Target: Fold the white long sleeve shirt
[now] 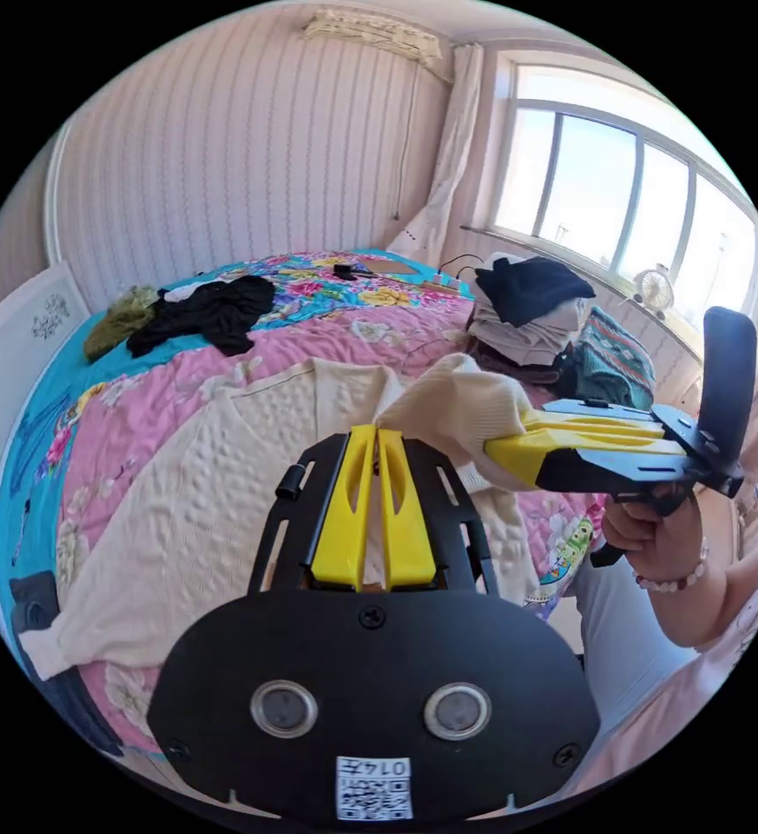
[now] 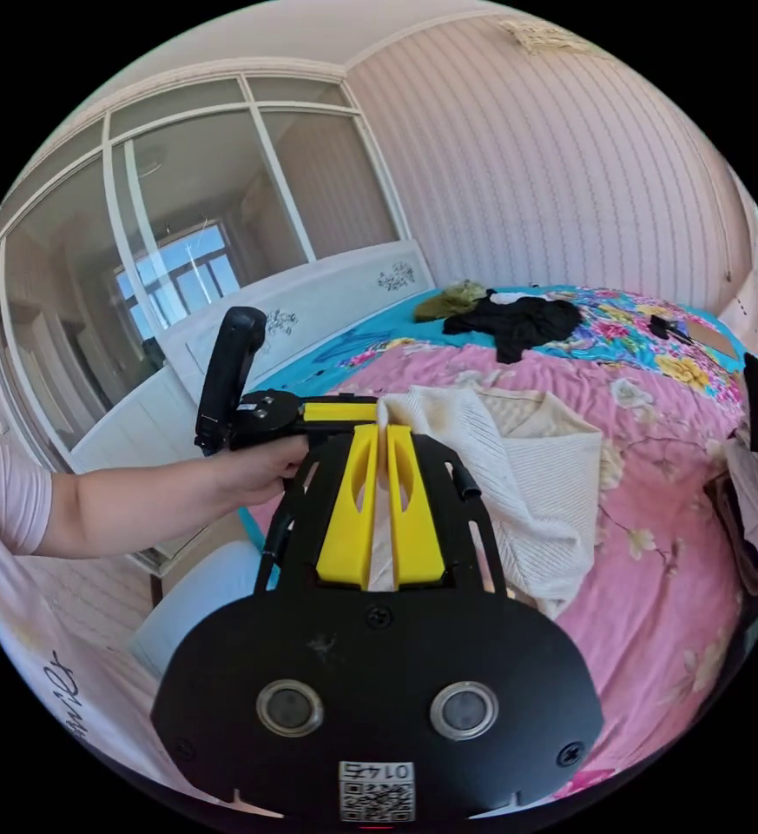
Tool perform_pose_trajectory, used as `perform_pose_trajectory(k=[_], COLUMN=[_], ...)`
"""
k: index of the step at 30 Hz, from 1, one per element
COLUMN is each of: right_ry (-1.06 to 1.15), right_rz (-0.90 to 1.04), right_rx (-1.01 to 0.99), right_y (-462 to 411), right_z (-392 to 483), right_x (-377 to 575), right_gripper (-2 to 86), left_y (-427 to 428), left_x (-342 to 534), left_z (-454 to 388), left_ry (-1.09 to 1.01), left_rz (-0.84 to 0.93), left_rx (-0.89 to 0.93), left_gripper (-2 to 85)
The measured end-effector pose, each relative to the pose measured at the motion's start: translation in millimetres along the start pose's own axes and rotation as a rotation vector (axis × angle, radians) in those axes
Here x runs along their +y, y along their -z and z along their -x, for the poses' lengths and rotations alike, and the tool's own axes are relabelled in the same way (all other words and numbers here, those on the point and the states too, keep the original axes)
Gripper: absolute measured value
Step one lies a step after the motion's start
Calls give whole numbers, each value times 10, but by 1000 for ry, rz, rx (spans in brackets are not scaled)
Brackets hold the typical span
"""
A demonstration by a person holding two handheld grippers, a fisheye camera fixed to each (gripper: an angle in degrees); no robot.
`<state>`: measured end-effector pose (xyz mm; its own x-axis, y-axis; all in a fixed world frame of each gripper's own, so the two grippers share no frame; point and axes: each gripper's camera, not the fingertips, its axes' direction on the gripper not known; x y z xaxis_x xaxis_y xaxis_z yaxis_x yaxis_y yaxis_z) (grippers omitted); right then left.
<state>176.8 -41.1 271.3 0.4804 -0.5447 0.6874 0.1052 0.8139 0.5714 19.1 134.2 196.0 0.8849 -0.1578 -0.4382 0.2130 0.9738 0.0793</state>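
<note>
Early stage: shirt mostly flat on bed; left gripper & right gripper fingers both clamped on fabric, one part lifted; sleeves/body folds prob. left

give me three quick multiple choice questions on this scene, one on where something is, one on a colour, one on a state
1. Where does the black garment lie?
A. on the far part of the bed
B. on the floor
C. on the windowsill

2. What colour are the gripper jaws?
A. red
B. yellow
C. green

3. What is the state of the right gripper?
A. wide open, holding nothing
B. shut on the shirt
C. lying on the bed

Answers:
1. A, the black garment rests on the bed beyond the shirt.
2. B, both the left gripper and the right gripper have yellow jaws.
3. B, its jaws pinch a bunch of the cream fabric.
</note>
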Motion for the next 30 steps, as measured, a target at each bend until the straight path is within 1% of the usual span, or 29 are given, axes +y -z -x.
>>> perform_pose_trajectory(k=[2, 4, 7, 9, 12, 14, 17, 19, 23, 26, 27, 30], right_ry=[33, 53, 95, 142, 164, 120, 23, -30, -40, -47, -56, -35], right_rz=[97, 245, 377, 412, 417, 410, 390, 387, 428, 562, 625, 621], right_rx=[-37, -63, -70, -98, -76, -35, 98, 203, 272, 259, 251, 236], right_y=[-462, -1056, -1489, -1570, -1538, -1474, -1359, -1341, -1535, -1903, -2050, -2110], right_z=[200, 412, 642, 745, 736, 585, 217, -32, -198, -296, -338, -346], right_x=[-75, -61, 26, 67, 86, 52, -70, -187, -329, -304, -265, -311], right_gripper=[25, 48, 83, 90, 91, 92, 93, 93, 92, 90, 84, 43], left_y=[58, 111, 248, 377, 606, 736, 815, 779, 595, 392, 331, 485], left_x=[258, 626, 1002, 1153, 1278, 1287, 1223, 1123, 1012, 1093, 1143, 1154], left_z=[407, 877, 1271, 1419, 1576, 1626, 1716, 1829, 1942, 1967, 1988, 2123], left_ry=[102, 238, 321, 341, 354, 345, 329, 329, 320, 292, 278, 248], left_rz=[36, 89, 138, 143, 126, 88, 73, 78, 173, 313, 374, 367], left_rx=[-13, -55, -91, -83, -65, -37, -16, 20, 138, 165, 183, 230], left_gripper=[-10, -10, -10, -10, -9, -7, 4, 35, 54, 26, 3, -7])
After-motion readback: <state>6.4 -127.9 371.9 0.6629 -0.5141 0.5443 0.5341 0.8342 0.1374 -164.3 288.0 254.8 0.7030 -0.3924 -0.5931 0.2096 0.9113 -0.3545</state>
